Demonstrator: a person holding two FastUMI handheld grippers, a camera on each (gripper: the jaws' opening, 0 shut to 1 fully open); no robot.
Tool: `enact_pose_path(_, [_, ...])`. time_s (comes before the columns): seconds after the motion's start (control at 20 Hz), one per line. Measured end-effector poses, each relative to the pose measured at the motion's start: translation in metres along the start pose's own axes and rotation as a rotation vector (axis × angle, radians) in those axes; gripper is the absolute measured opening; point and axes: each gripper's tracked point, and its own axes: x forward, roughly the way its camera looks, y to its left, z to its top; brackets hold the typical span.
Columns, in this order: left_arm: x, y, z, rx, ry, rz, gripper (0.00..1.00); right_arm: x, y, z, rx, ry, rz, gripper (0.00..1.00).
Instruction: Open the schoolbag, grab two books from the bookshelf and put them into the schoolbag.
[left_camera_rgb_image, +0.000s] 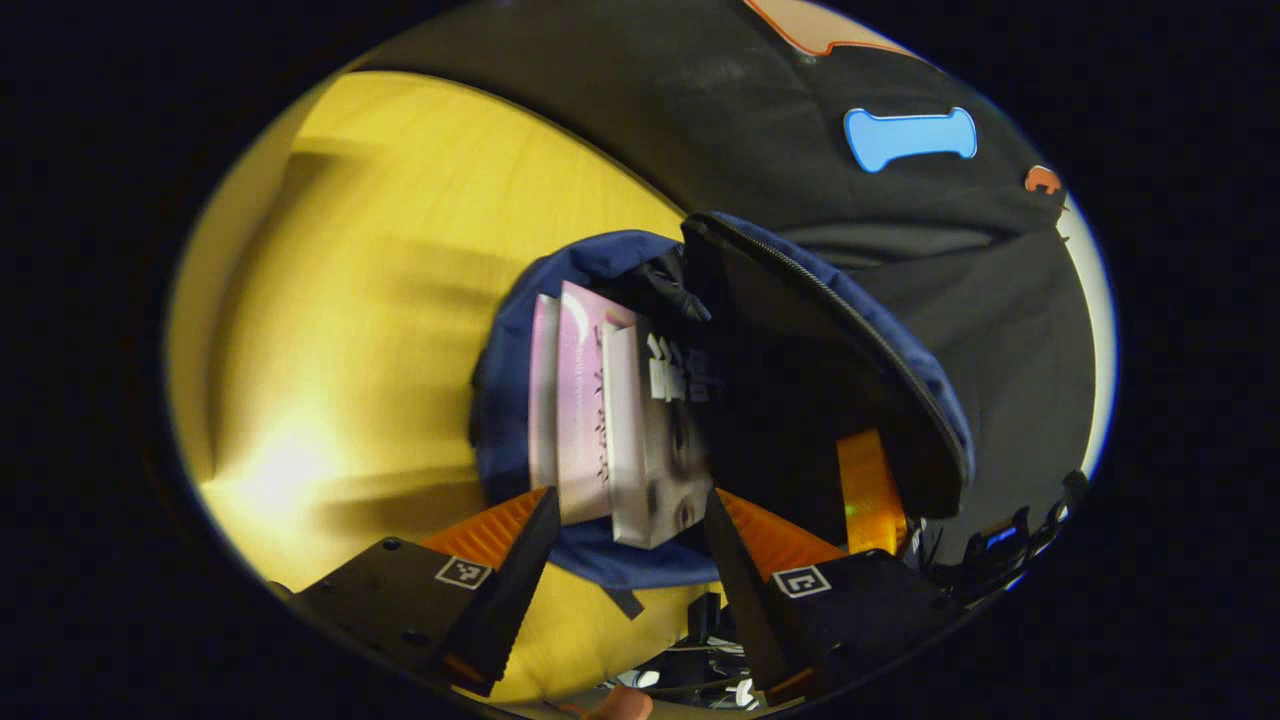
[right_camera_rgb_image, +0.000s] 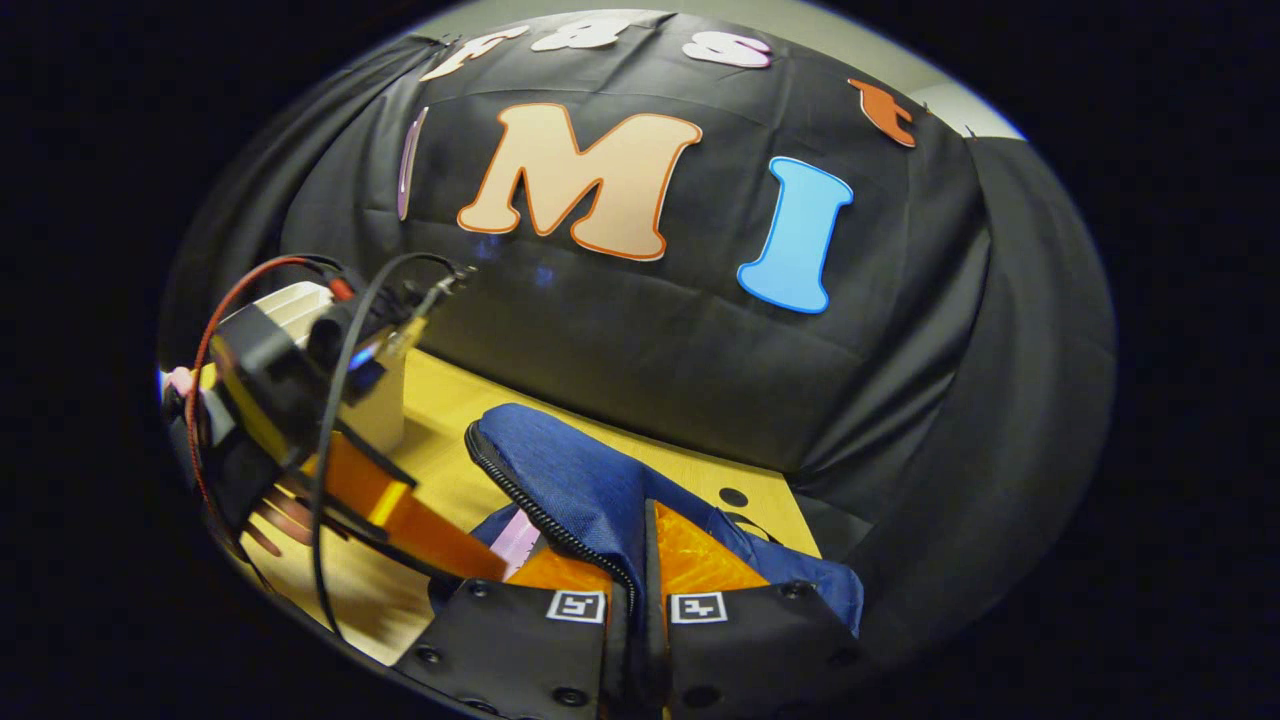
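Note:
The blue schoolbag (left_camera_rgb_image: 505, 400) lies open on the yellow table (left_camera_rgb_image: 380, 250). A pink book (left_camera_rgb_image: 580, 400) and a book with a face on its cover (left_camera_rgb_image: 665, 450) stand side by side in its mouth. My left gripper (left_camera_rgb_image: 630, 495) is shut on the pair, one finger against each outer side. My right gripper (right_camera_rgb_image: 640, 520) is shut on the zipper edge of the bag's flap (right_camera_rgb_image: 580, 480) and holds it raised. In the right gripper view the left gripper's finger (right_camera_rgb_image: 420, 525) reaches into the schoolbag (right_camera_rgb_image: 790, 585) beside the pink book (right_camera_rgb_image: 517, 540).
A white box-like stand (right_camera_rgb_image: 385, 410) sits on the table (right_camera_rgb_image: 450, 400) behind the left gripper's body, by the black cloth wall (right_camera_rgb_image: 650, 340). A round hole (right_camera_rgb_image: 733, 497) marks the tabletop past the bag. Cables (left_camera_rgb_image: 700, 665) hang below the near table edge.

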Motion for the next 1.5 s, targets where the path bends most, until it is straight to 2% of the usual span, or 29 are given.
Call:
enact_pose_path(0.05, [-0.011, 0.002, -0.004, 0.010, -0.012, 0.017, 0.86, 0.000, 0.002, -0.002, 0.010, 0.005, 0.006, 0.10])
enact_pose_path(0.2, [-0.048, 0.001, -0.012, 0.029, -0.042, 0.055, 0.87, -0.002, 0.015, -0.012, 0.039, 0.040, 0.032, 0.10])
enact_pose_path(0.25, [-0.060, 0.001, -0.014, 0.034, -0.056, 0.067, 0.87, -0.002, 0.020, -0.017, 0.045, 0.052, 0.038, 0.16])
enact_pose_path(0.4, [-0.090, 0.005, -0.015, 0.045, -0.108, 0.105, 0.87, -0.004, 0.040, -0.036, 0.069, 0.104, 0.083, 0.23])
enact_pose_path(0.55, [-0.122, 0.017, -0.013, 0.050, -0.166, 0.169, 0.87, -0.019, 0.063, -0.062, 0.116, 0.193, 0.132, 0.41])
enact_pose_path(0.6, [-0.134, 0.021, -0.012, 0.054, -0.189, 0.188, 0.87, -0.011, 0.066, -0.069, 0.134, 0.214, 0.140, 0.56])
enact_pose_path(0.75, [-0.172, 0.030, -0.004, 0.070, -0.258, 0.242, 0.87, -0.030, 0.076, -0.084, 0.187, 0.279, 0.152, 0.89])
enact_pose_path(0.85, [-0.196, 0.036, 0.008, 0.081, -0.324, 0.289, 0.87, -0.043, 0.080, -0.084, 0.216, 0.292, 0.140, 0.96])
enact_pose_path(0.9, [-0.209, 0.039, 0.015, 0.083, -0.358, 0.314, 0.87, -0.052, 0.083, -0.082, 0.233, 0.301, 0.138, 0.94])
enact_pose_path(0.95, [-0.223, 0.041, 0.020, 0.083, -0.390, 0.341, 0.87, -0.061, 0.084, -0.079, 0.251, 0.306, 0.137, 0.98])
enact_pose_path(1.15, [-0.275, 0.057, 0.043, 0.159, -0.519, 0.469, 0.87, -0.086, 0.100, -0.049, 0.339, 0.282, 0.157, 0.97])
enact_pose_path(1.4, [-0.336, 0.060, 0.075, 0.376, -0.662, 0.698, 0.86, -0.087, 0.112, 0.031, 0.340, 0.139, 0.216, 0.98])
enact_pose_path(1.5, [-0.348, 0.056, 0.079, 0.431, -0.680, 0.752, 0.86, -0.085, 0.112, 0.072, 0.340, 0.052, 0.226, 0.98])
